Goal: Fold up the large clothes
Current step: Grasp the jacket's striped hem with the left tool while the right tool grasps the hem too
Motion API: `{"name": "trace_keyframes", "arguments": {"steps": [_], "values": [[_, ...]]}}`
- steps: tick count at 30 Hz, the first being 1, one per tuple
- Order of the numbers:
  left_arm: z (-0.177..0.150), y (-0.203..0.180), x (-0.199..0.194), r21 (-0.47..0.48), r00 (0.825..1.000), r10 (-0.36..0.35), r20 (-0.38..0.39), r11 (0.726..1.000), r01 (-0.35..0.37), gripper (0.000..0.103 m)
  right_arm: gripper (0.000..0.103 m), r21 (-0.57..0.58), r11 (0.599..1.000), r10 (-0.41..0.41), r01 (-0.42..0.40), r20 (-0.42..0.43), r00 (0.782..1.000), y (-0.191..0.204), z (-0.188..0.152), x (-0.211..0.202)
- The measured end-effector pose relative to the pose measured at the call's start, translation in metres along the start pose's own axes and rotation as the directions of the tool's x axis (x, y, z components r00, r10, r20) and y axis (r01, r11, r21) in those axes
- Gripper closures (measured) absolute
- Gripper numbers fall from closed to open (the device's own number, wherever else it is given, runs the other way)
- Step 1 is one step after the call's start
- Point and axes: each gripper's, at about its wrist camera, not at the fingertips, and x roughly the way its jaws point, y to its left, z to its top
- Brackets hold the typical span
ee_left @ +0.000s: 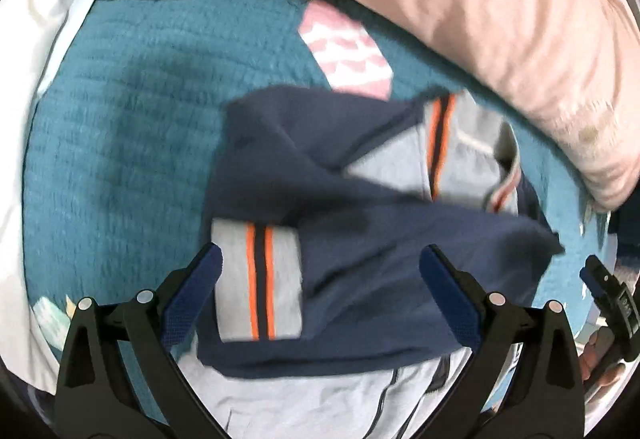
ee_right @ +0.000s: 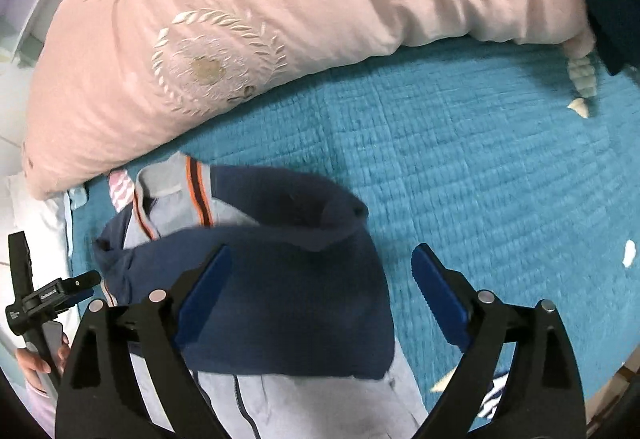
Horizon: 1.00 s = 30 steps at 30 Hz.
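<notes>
A navy and grey jacket (ee_left: 352, 271) with orange stripes lies partly folded on a teal quilted bedspread (ee_left: 132, 143). Its sleeves are laid across the body. A grey zipped part (ee_left: 328, 403) shows at the near edge. My left gripper (ee_left: 320, 291) is open and empty just above the jacket, its fingers either side of a striped sleeve cuff (ee_left: 258, 279). In the right wrist view the jacket (ee_right: 288, 279) lies left of centre. My right gripper (ee_right: 322, 291) is open and empty over the jacket's right edge. The right gripper also shows in the left wrist view (ee_left: 612, 295) at the far right.
A large pink duvet (ee_right: 248, 23) is bunched along the far side of the bed. A pink and white patch (ee_left: 344, 51) of the bedspread shows beyond the jacket. A white sheet (ee_left: 44, 51) borders the left. The left gripper's handle and a hand (ee_right: 36, 319) show at the right wrist view's left edge.
</notes>
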Motion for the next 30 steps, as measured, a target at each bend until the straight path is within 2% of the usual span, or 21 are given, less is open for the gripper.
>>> {"name": "trace_keyframes", "arguments": {"steps": [2,7,10,13,15,16,17,19,20,22,24,30], "values": [[0.01,0.004,0.005,-0.016,1.0,-0.012,-0.007,1.0,0.012,0.004,0.015,0.018,1.0,0.013,-0.013,-0.032,0.999,-0.003,0.008,0.01],[0.026,0.032,0.026,-0.099,0.993,-0.099,-0.059,0.991,0.093,0.004,0.016,0.079,0.997,0.031,-0.022,-0.113,0.993,-0.008,0.026,0.044],[0.035,0.043,0.038,-0.136,0.989,-0.14,-0.057,0.982,0.131,0.004,0.034,0.107,0.993,0.056,-0.04,-0.15,0.987,-0.008,0.033,0.059],[0.035,0.046,0.046,-0.161,0.983,-0.17,-0.064,0.974,0.158,0.004,0.047,0.117,0.992,-0.019,0.041,-0.182,0.983,-0.007,0.039,0.07],[0.036,0.048,0.045,-0.167,0.984,-0.172,-0.053,0.973,0.161,0.005,0.054,0.167,0.985,-0.016,0.049,-0.195,0.981,-0.011,0.041,0.078],[0.037,0.047,0.045,-0.155,0.985,-0.161,-0.056,0.976,0.15,0.008,0.07,0.165,0.984,-0.036,0.071,-0.207,0.978,-0.012,0.042,0.083],[0.037,0.045,0.045,-0.138,0.99,-0.128,-0.061,0.983,0.118,0.013,0.084,0.142,0.982,-0.093,0.127,-0.226,0.97,-0.011,0.041,0.088],[0.036,0.033,0.052,-0.093,0.997,-0.026,-0.072,0.995,0.019,0.046,0.087,0.133,0.98,-0.116,0.149,-0.226,0.967,-0.012,0.04,0.093],[0.035,0.033,0.049,-0.072,0.997,-0.005,-0.071,0.997,0.0,0.053,0.089,0.134,0.979,-0.12,0.151,-0.215,0.969,-0.012,0.038,0.092],[0.035,0.039,0.042,-0.063,0.997,-0.027,-0.067,0.998,0.023,0.072,0.09,0.141,0.979,-0.116,0.146,-0.198,0.973,-0.012,0.035,0.089],[0.035,0.045,0.035,-0.082,0.995,-0.064,-0.073,0.995,0.058,0.085,0.091,0.153,0.978,-0.112,0.141,-0.183,0.977,-0.013,0.033,0.083],[0.033,0.05,0.011,-0.058,0.996,-0.069,-0.054,0.996,0.066,0.09,0.092,0.179,0.977,-0.084,0.112,-0.16,0.983,-0.013,0.028,0.058]]}}
